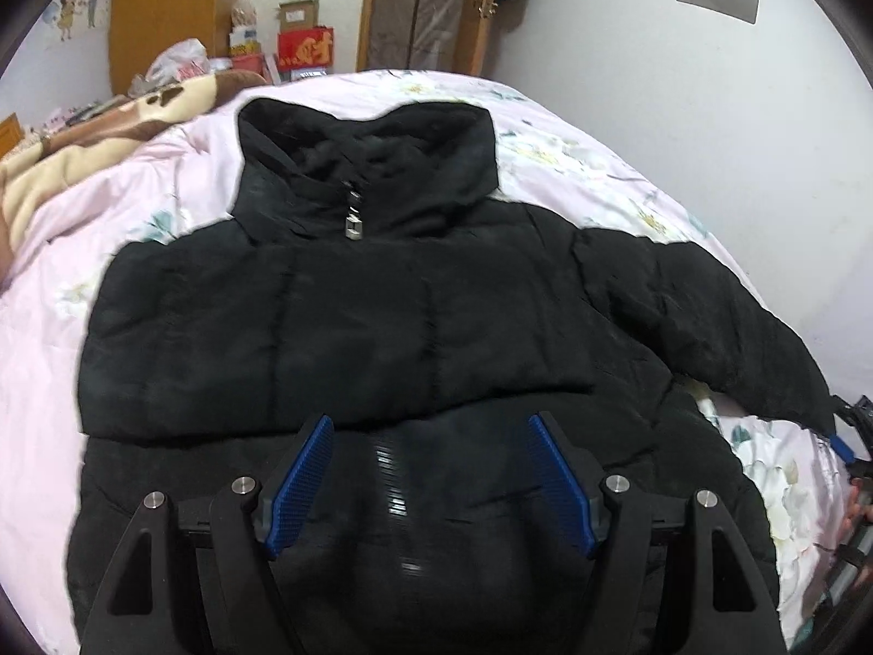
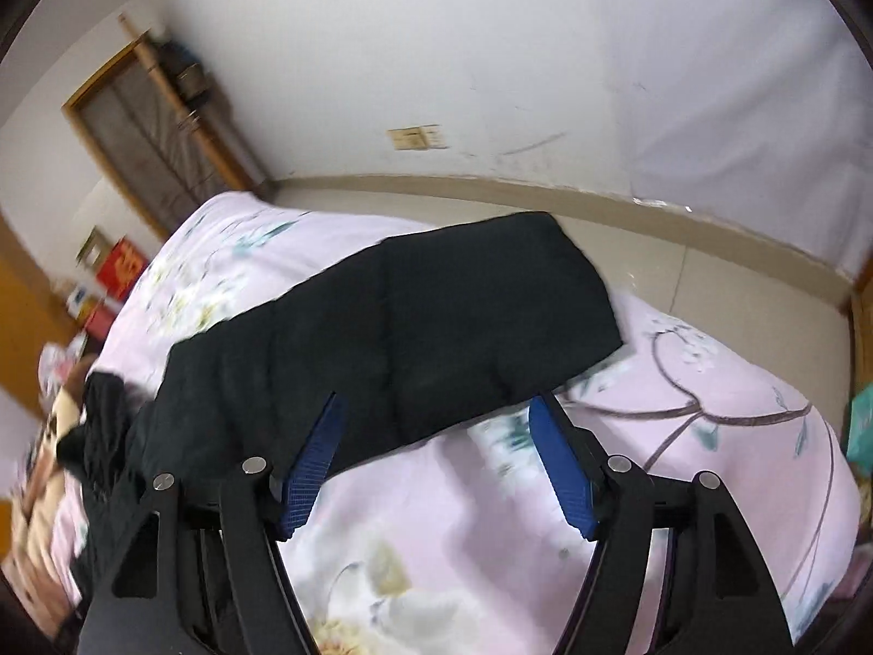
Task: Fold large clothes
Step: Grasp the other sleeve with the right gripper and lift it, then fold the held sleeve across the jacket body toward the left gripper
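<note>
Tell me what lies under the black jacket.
The black jacket lies on a pink floral quilt, which shows around its collar, shoulders and outstretched sleeve. A brown and cream blanket sits beside it. What the quilt covers cannot be seen.

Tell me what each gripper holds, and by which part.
Nothing. The left gripper hovers open over the black puffer jacket; the right gripper is open near its sleeve.

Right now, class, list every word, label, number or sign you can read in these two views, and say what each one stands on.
Nothing can be read for certain.
Red box behind the bed: large gold characters, too blurred to read.
Cardboard box above it: pale label, too small to read.
Wall stickers: cartoon figures, no legible text.
Black jacket: no visible label.
Wall switch plate: no lettering shows.
</note>
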{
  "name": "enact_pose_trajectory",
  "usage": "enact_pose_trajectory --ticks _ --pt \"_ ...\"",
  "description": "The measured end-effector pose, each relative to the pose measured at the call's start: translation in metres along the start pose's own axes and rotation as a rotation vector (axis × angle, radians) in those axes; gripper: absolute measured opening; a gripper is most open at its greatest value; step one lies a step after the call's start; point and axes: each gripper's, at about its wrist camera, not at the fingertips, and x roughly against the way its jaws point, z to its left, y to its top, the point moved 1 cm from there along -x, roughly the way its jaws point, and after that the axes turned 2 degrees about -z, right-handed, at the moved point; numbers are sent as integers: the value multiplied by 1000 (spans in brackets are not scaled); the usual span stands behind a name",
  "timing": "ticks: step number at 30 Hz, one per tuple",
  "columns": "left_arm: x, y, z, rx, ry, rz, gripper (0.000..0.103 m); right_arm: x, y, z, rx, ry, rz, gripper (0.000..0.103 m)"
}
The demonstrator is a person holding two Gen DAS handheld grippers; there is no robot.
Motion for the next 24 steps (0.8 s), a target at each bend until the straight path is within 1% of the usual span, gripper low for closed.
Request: enact_pose_trajectory --ticks 2,5,9,12,13,14,15,16,17,20,21,24 --pt "-6 -1 -5 -8 14 9 73 -13 0 -4 -30 -3 35 71" --pt "-11 -4 -6 -1 11 22 73 -22 6 -10 -64 -3 22 71" --pt "-19 -5 -6 4 23 36 73 -33 10 -6 -63 -8 39 71" --pt "-23 -5 -4 15 23 44 73 -37 12 -5 -64 -6 15 71" --pt "-24 -6 -4 13 27 46 73 -39 13 -3 -50 -13 14 66" --pt "-25 -6 -5 6 28 46 73 -39 13 -3 -36 -25 11 57" --pt "-25 -7 -6 1 25 45 73 -40 14 -2 -26 -31 8 51" --pt "-26 -7 -7 -1 20 47 73 -39 15 -2 -18 -35 2 38" --pt "-26 -8 -7 -1 15 48 73 -37 16 -3 -19 -29 -5 26" --pt "-24 -8 -8 1 5 43 73 -28 20 -5 -3 -11 -34 15" --pt "-23 -8 -8 2 5 40 73 -25 20 -3 10 -7 -42 14" --pt "-17 -7 -6 25 -27 29 73 -10 23 6 37 16 -84 10"
